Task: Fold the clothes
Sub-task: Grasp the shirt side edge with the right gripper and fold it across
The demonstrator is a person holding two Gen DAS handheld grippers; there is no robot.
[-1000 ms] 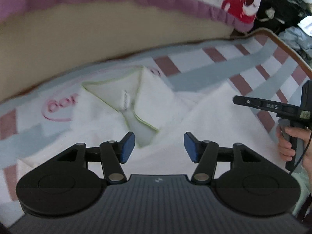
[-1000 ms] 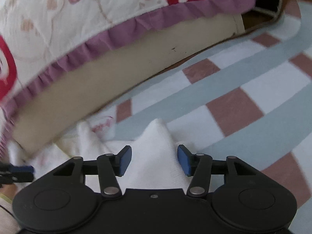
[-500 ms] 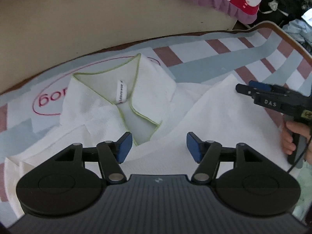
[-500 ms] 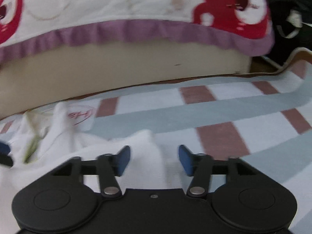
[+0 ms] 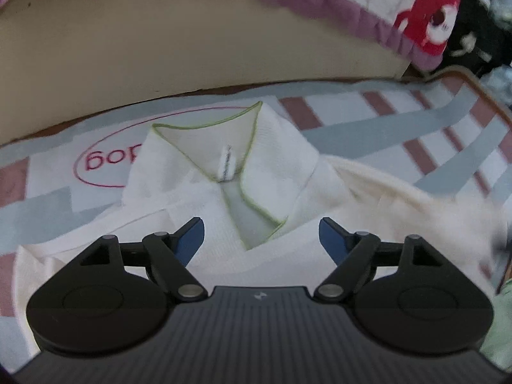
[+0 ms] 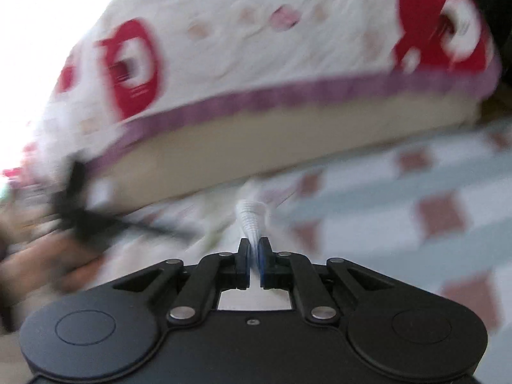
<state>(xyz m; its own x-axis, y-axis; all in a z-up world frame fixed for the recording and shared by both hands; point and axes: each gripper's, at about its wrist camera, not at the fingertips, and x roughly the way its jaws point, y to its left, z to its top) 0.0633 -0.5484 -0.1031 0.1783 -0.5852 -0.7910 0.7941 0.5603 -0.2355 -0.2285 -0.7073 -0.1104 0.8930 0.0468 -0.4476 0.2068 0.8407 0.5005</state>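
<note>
Fingers of right gripper (image 6: pixel 254 257) closing, pinching a fold of the white shirt (image 5: pixel 281 172), aimed shallowly toward the bed. Left gripper (image 5: pixel 261 235) jaws opening, spread wide, nothing between them, tilted steeply down above the shirt, which lies collar up on the checked mat (image 5: pixel 400 121).

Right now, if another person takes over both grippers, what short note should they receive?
Right gripper: jaws closing on a fold of the white shirt; the fabric is pinched between them.
Left gripper: jaws opening, nothing between them, above the shirt below its green-edged collar.
Shirt lies on the checked mat, collar toward the bed.
Done: one edge grabbed.
Left: probably fold that side over, then the rest.
</note>
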